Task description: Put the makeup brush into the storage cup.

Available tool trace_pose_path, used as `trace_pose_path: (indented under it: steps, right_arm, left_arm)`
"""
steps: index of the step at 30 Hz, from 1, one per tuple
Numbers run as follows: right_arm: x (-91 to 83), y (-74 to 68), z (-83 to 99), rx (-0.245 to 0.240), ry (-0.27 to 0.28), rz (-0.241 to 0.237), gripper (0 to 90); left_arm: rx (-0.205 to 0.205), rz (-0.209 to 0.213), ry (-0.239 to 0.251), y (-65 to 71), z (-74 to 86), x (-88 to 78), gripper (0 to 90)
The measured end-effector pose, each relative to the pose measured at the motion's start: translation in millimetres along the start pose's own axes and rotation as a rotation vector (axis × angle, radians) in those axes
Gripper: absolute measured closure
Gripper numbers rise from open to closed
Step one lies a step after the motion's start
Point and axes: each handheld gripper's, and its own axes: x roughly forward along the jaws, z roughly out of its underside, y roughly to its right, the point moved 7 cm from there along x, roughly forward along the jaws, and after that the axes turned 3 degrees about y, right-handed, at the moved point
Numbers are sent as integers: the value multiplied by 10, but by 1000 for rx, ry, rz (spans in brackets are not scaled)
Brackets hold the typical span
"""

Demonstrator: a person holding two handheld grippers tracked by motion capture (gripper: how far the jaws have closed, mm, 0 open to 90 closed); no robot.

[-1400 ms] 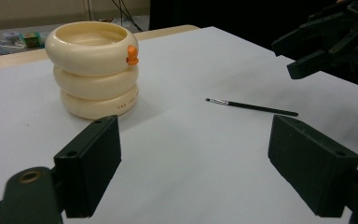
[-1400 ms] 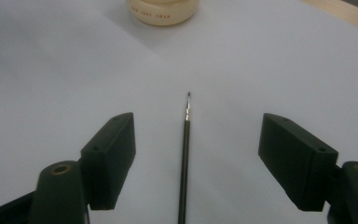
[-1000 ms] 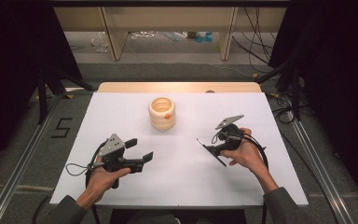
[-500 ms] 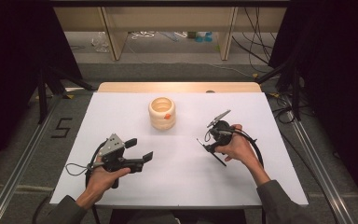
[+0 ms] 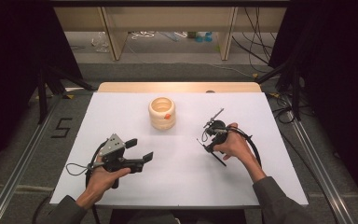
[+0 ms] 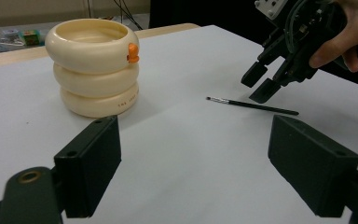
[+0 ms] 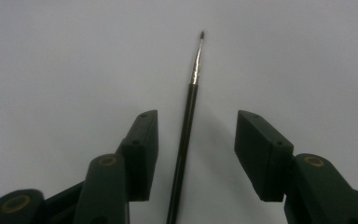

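A thin black paintbrush (image 7: 189, 116) lies flat on the white table (image 5: 177, 186), its fine tip pointing away from my right gripper (image 7: 193, 154). The right jaws stand on either side of the handle with a gap on each side, and they have just been closing. In the left gripper view the right gripper (image 6: 261, 83) hovers just above the brush (image 6: 251, 105). From above, the brush (image 5: 220, 161) runs slantwise under the right gripper (image 5: 207, 141). My left gripper (image 5: 140, 150) rests at the front left, open and empty (image 6: 200, 168). A cream holder of three stacked rings (image 5: 161, 113) stands at mid-table.
The cream holder (image 6: 93, 65) has a small orange tab on its top ring. A wooden strip (image 5: 177, 87) borders the table's far edge. Metal rails (image 5: 317, 158) and cables run along both sides on the floor.
My right hand has moved left and slightly down over the brush, and its jaws stand narrower. The left hand has not moved.
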Motion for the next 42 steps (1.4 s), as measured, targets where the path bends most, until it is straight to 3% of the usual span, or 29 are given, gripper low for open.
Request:
trace_pose_path:
  steps: [18,21,42]
  right_arm:
    - [101,-6,0,-10,-74,-37,591]
    - [100,-15,-9,-13,-90,-32,617]
    - [135,-26,-32,-31,-127,-28,689]
  left_arm:
    - [-1,2,4,1,-4,2,167]
    - [13,4,2,-4,-4,3,167]
    - [2,2,2,-3,-3,2,167]
